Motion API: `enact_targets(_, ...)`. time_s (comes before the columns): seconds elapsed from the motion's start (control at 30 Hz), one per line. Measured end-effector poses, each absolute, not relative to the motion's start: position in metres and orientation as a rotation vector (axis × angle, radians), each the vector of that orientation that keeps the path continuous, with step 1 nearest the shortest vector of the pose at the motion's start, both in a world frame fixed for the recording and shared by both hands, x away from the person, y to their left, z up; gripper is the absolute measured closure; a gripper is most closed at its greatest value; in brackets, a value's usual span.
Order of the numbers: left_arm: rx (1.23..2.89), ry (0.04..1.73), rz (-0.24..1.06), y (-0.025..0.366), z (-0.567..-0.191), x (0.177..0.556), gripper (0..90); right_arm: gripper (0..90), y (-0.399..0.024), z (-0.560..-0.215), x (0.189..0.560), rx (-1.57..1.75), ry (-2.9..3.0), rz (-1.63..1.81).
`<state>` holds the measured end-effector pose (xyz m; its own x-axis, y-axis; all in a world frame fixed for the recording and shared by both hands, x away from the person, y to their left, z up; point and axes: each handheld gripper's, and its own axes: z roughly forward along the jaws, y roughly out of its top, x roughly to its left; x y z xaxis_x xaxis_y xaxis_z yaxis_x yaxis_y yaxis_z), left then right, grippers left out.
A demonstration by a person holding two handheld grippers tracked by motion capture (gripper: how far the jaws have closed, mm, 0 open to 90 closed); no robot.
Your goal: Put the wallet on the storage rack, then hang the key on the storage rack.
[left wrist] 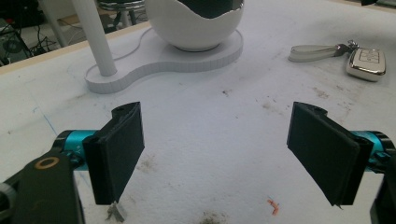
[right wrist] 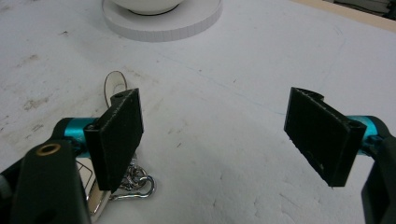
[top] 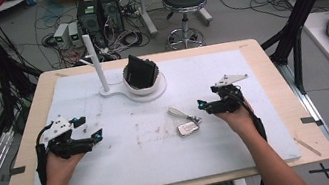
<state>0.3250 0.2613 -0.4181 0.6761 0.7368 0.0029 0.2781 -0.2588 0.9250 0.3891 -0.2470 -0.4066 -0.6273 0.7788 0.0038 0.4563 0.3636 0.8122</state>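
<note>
1. Car key (top: 188,128) with its metal ring and pale strap (top: 176,113) lies flat on the white surface (top: 129,164), a little to the right of the middle, near the person's side.
2. In the high view the right gripper (top: 203,105) sits just beside the key, on the key's right. Its jaws are spread wide with nothing between them.
3. In the right gripper view the key ring (right wrist: 135,184) and part of the strap peek out from behind the left-hand jaw. The key is off to the side of the gap, not inside it.
4. The left gripper (top: 93,136) rests low over the surface at the left, well apart from the key. Its jaws are spread wide too and hold nothing. In the left gripper view the key (left wrist: 366,63) is far off at the top right.
5. A white bowl (top: 144,83) with a dark thing (top: 141,71) in it stands on a white stand (top: 116,89) with a post (top: 96,63), at the back of the surface.
6. My guess at the step: the right gripper is getting ready to pick up the key. The pick-up is not done yet.
7. What the next move needs, I think: slide the right gripper sideways so the key sits between the two jaws, go down close to the surface, then squeeze.
8. The key is thin and flat, so the jaws must get very low to catch it.
</note>
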Motion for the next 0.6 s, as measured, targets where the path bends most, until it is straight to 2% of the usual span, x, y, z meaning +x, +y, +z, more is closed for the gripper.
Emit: enact_targets(0.6,1.82,0.843,0.572,0.276,-0.418,0.311,18.8,19.9,-0.236,-0.405,0.39,1.043,2.26,1.217)
